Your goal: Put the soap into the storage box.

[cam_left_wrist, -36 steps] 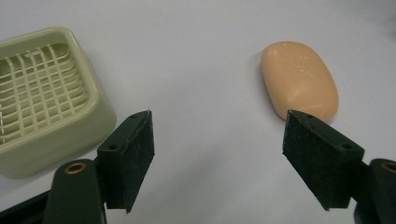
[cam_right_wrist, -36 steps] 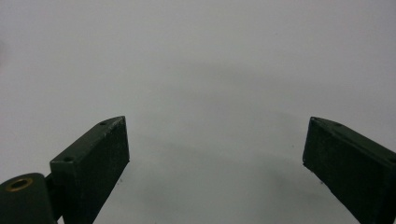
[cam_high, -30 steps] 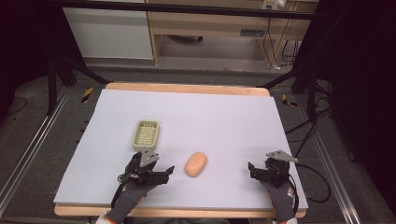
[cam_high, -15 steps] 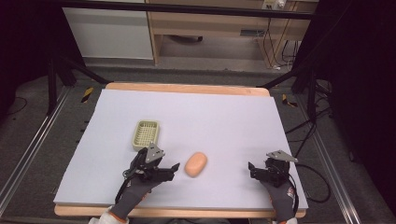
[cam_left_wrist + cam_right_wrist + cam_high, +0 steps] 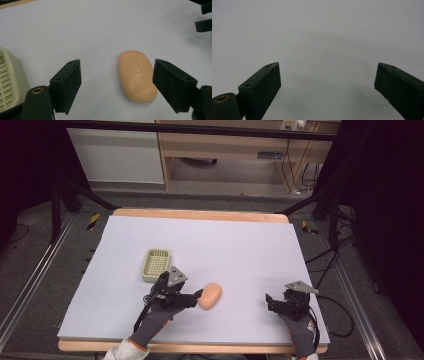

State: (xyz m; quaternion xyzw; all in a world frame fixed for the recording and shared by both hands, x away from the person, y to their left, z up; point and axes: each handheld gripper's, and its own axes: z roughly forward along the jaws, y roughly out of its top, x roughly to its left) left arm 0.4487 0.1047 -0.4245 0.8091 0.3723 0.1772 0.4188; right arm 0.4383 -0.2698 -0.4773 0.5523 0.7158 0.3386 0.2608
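From the high view, the left gripper [image 5: 192, 296] sits near the front of the desk [image 5: 250, 245], its tips just beside an orange soap bar [image 5: 210, 295]; a pale green slatted tray [image 5: 155, 265] lies just behind it; the right gripper [image 5: 272, 302] rests well apart toward the desk's right front corner. In the left gripper view, the jaws stand wide apart around the soap bar [image 5: 136, 75], which lies closer to the right-hand jaw; the tray [image 5: 11, 80] shows at the left edge. In the right gripper view, the jaws gape over bare desk [image 5: 319, 37].

A lab: black frame [image 5: 200, 129], trailing cables [image 5: 292, 167], covered table [image 5: 200, 222].
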